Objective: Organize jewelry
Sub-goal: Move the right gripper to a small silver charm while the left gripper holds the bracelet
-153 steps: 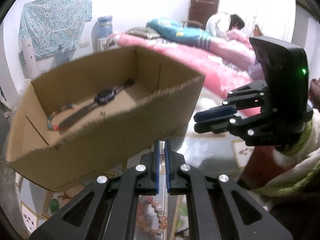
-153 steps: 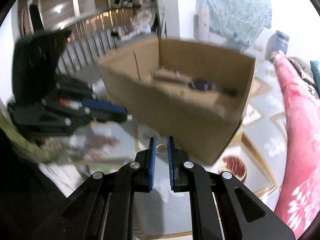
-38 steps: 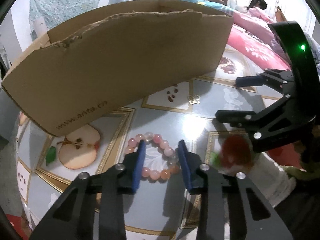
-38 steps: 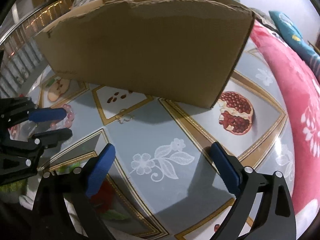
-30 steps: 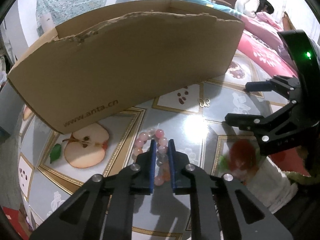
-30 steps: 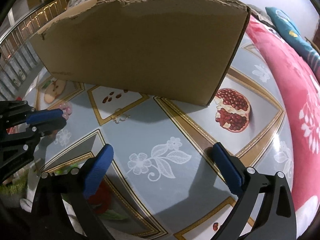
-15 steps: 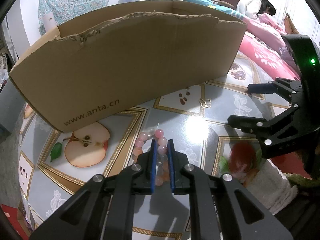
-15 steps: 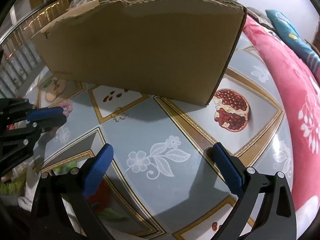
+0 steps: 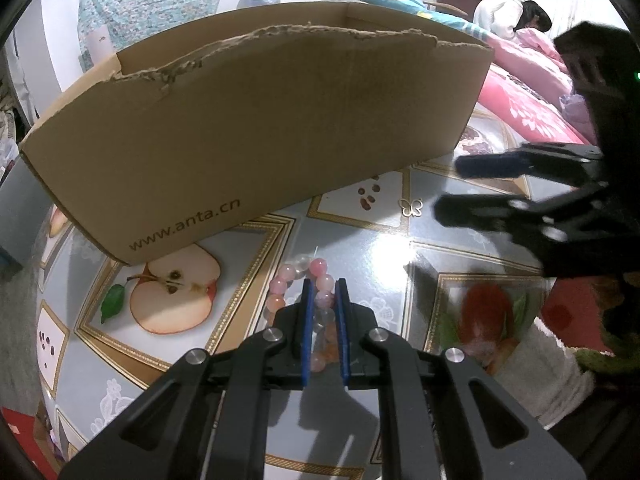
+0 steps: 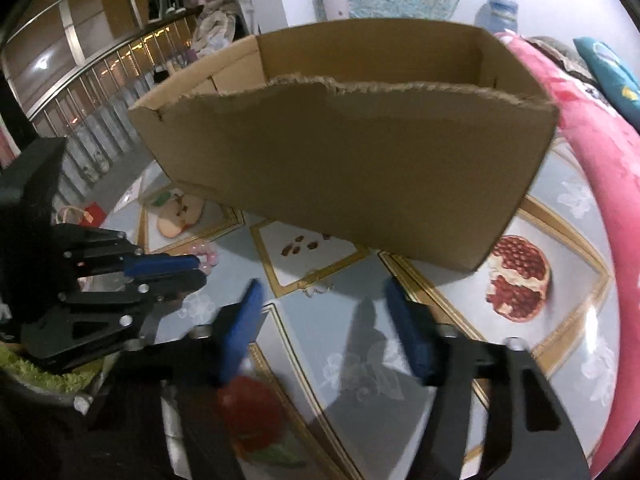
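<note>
Now left hand-held gripper (image 9: pixel 323 286) clamping bead bracelet (image 9: pixel 298 280), cardboard box (image 9: pixel 256 120) behind

Home bedroom; pink-quilted bed (image 9: pixel 528 96)

Printed in dark letters on the near wall of the cardboard box (image 9: pixel 256 132), low at its left end, up and left of the left claw (image 9: pixel 323 320): "www.anta.cn". Nothing else readable.

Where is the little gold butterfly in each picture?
Left wrist view: the gold butterfly lies on the table, right of centre, near the right gripper.
Right wrist view: it lies centre, just ahead of the closing right gripper.
Shared landmark: the cardboard box behind it.
</note>
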### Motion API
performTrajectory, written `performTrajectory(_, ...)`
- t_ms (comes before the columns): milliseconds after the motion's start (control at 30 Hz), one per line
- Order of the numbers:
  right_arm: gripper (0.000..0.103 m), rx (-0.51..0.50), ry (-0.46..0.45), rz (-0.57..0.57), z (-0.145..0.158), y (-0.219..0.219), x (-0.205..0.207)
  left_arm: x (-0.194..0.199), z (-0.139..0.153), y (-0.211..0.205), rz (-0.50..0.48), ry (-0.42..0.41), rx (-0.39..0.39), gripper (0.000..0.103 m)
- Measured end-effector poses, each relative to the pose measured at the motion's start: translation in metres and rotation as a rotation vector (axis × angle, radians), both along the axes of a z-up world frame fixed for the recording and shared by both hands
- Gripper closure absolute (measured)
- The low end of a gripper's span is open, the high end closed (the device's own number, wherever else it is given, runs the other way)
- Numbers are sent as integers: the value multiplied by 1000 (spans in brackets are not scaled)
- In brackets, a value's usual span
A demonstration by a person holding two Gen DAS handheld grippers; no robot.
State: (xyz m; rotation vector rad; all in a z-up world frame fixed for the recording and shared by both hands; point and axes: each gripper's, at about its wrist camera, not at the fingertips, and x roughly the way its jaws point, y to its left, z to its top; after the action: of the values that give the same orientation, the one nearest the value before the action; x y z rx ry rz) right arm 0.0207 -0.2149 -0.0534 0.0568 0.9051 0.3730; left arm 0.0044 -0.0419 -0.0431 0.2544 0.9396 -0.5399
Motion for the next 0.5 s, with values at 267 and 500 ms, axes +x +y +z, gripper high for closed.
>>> performTrajectory(267, 60, -7, 17, 19, -6, 7, 9, 2, 1, 2, -4, 11, -14, 93)
performTrajectory(500, 69, 39, 24, 10, -6, 13, 4, 4, 2, 4, -9, 18, -22, 93)
